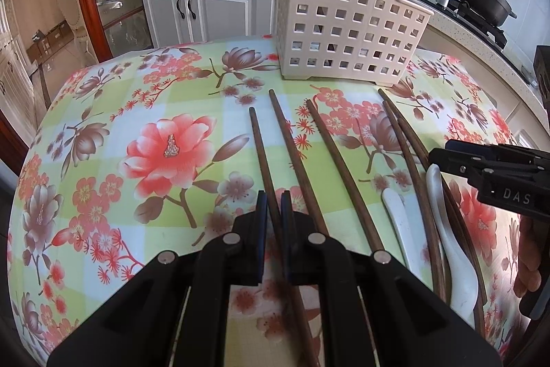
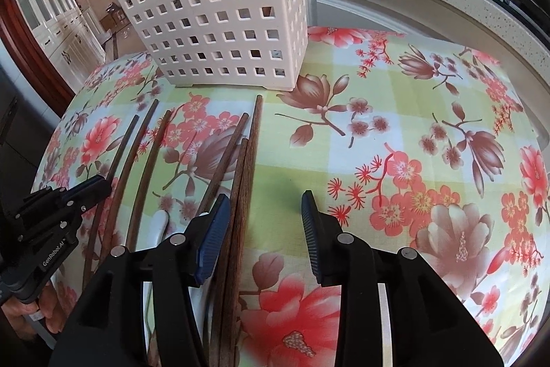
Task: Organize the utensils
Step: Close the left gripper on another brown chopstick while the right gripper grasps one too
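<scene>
Now the left gripper (image 1: 274, 208) is low over the worktop (image 1: 103, 112), which carries a flowered cloth. Its jaws are nearly closed, with only a thin gap, and one dark wooden chopstick (image 1: 261, 157) passes through this gap. The blue pads (image 1: 263, 212) stand close on each side of the stick; I cannot tell for sure if they press it already. The stick lies flat on the cloth and its far end points to the cream utensil basket (image 1: 343, 19).

Three more loose chopsticks lie to the right of it, side by side and pointing the same way: a second chopstick (image 1: 292, 147), a third chopstick (image 1: 337, 167) and, further right, a pair of chopsticks (image 1: 405, 140) that partly cross over two white spoons (image 1: 443, 212). The basket stands upright at the far edge of the worktop, and a few sticks are already standing inside it.

The right gripper (image 2: 264, 205) hangs just above the cloth with the jaws wide open and nothing between them. Its left pad (image 2: 215, 229) is just beside the rightmost chopsticks (image 2: 247, 167), which run under that finger. In the left wrist view the right gripper shows at the right edge, above the spoons.
</scene>
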